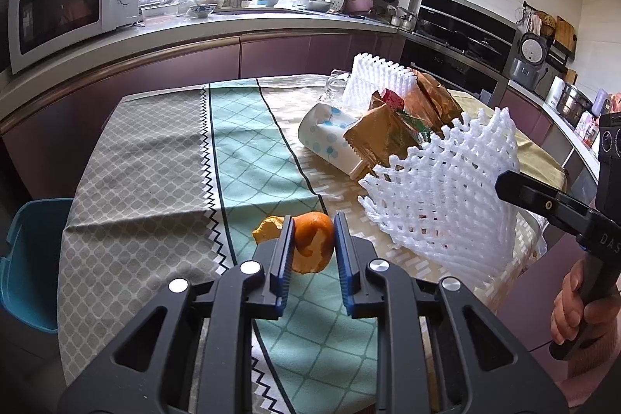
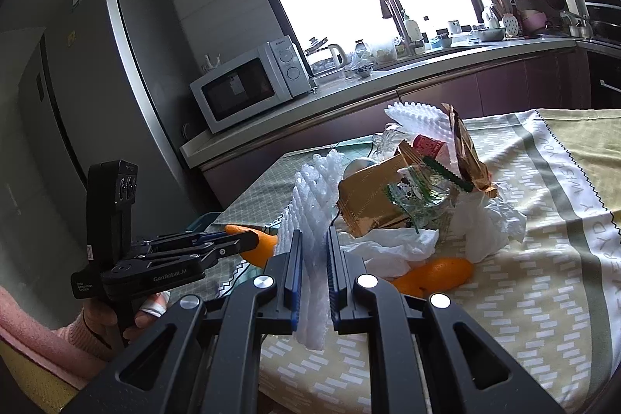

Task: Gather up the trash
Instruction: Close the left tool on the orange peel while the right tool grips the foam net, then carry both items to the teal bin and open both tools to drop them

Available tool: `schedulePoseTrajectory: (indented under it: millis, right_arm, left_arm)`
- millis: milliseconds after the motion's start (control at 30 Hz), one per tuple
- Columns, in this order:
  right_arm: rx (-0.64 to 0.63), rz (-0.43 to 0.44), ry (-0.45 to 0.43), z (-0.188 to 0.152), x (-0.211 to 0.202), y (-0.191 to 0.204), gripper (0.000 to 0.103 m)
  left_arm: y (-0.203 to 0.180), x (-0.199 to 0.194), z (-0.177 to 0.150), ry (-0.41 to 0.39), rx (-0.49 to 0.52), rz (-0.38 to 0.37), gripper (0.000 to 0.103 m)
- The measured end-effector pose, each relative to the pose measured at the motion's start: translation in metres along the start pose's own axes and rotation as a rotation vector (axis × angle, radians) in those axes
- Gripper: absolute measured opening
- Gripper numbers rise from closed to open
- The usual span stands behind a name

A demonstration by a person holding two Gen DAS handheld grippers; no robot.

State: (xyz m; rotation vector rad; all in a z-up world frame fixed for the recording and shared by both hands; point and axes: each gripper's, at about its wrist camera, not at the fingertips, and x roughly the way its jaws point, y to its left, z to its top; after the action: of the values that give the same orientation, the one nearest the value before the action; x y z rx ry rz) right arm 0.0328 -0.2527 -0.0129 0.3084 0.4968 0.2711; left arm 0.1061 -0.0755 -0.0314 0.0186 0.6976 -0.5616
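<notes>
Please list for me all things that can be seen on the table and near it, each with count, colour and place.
orange peel: one, orange, between left hand-held gripper's pads
foam net: one, white, held by right hand-held gripper
second foam net: one, white, behind the pile
wrappers: several, gold, in the pile
tissue: crumpled, white, beside the wrappers
paper cup: one, white with blue, on its side
more peel: orange, under the tissue
tablecloth: patterned, grey, green, beige
bin: one, blue, beside the table
microwave: one, white, counter
left hand-held gripper: black
right hand-held gripper: black
</notes>
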Motion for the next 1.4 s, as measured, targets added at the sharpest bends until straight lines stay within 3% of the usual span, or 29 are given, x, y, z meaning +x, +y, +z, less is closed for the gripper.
schedulePoseTrajectory:
  millis: [333,600,833,1167,1400]
  right_arm:
    - [-0.031,0.083,0.048,0.015,0.037,0.025,0.011]
    - [-0.128,0.230,0.122,0.038,0.099,0.085,0.011]
    - [-0.183,0.329,0.210,0.055,0.168,0.143,0.011]
    - [-0.153,0.331,0.382,0.058,0.280,0.191,0.011]
    - [-0.179,0.283,0.465,0.044,0.326,0.214,0.011]
  left_arm:
    - [0.034,-0.038,0.002,-0.067,-0.030,0.078,0.020]
    - [0.110,-0.095,0.002,-0.146,-0.114,0.273,0.021]
    - [0.188,-0.120,-0.003,-0.157,-0.198,0.424,0.021]
    - [0.288,-0.094,-0.016,-0.084,-0.303,0.491,0.021]
    - [0.331,-0.063,-0.021,-0.043,-0.347,0.483,0.021]
